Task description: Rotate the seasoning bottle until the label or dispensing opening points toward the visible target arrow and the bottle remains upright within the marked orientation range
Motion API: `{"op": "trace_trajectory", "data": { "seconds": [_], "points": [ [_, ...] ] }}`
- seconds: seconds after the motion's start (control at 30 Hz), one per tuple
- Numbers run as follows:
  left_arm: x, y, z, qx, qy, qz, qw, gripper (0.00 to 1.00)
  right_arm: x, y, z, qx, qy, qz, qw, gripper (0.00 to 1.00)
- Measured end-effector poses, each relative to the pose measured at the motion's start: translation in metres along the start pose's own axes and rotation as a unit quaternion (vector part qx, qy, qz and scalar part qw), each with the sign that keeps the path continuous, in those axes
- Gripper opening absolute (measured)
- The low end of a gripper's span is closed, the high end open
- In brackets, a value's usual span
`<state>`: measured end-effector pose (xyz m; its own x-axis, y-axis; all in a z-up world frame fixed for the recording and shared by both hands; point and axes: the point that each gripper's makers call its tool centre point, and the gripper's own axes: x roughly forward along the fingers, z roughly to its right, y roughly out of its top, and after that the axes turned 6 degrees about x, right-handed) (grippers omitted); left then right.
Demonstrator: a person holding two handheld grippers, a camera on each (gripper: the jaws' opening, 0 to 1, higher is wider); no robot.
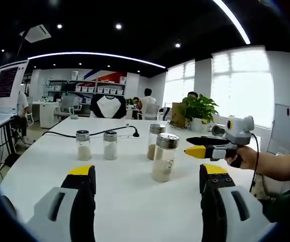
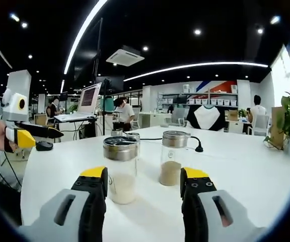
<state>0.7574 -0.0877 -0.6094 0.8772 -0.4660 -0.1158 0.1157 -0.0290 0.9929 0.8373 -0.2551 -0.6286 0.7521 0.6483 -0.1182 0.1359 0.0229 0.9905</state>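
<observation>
Centrally, seasoning bottle [image 1: 164, 157] upright on table [image 1: 125, 201], free space around; both jaws wide.

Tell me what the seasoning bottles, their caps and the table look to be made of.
Seasoning bottles: clear glass or hard plastic, since the pale powder shows through; which of the two is unclear. Caps: likely brushed metal, silvery with a dull sheen. Table: smooth white top, probably laminate, with soft reflections.
</observation>
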Motion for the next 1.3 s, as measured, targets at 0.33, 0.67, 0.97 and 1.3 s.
{"op": "trace_trajectory", "data": {
  "seconds": [0.33, 0.67, 0.97, 1.3],
  "points": [
    [0.001, 0.0, 0.001, -0.005, 0.0, 0.003, 1.0, 0.89, -0.015, -0.014, 0.018, 0.014, -0.032, -0.018, 0.9992, 0.59],
    [0.002, -0.003, 0.002, -0.002, -0.001, 0.001, 1.0, 0.89, -0.013, -0.011, 0.026, 0.028, -0.045, -0.013, 0.9985, 0.59],
    [0.002, -0.005, -0.001, 0.005, 0.003, -0.004, 1.0, 0.89, -0.005, -0.011, 0.038, 0.023, -0.055, -0.025, 0.9979, 0.58],
    [0.0, -0.005, -0.004, 0.005, 0.005, -0.002, 1.0, 0.89, 0.021, -0.006, 0.053, 0.019, -0.06, -0.027, 0.9976, 0.58]
  ]
}}
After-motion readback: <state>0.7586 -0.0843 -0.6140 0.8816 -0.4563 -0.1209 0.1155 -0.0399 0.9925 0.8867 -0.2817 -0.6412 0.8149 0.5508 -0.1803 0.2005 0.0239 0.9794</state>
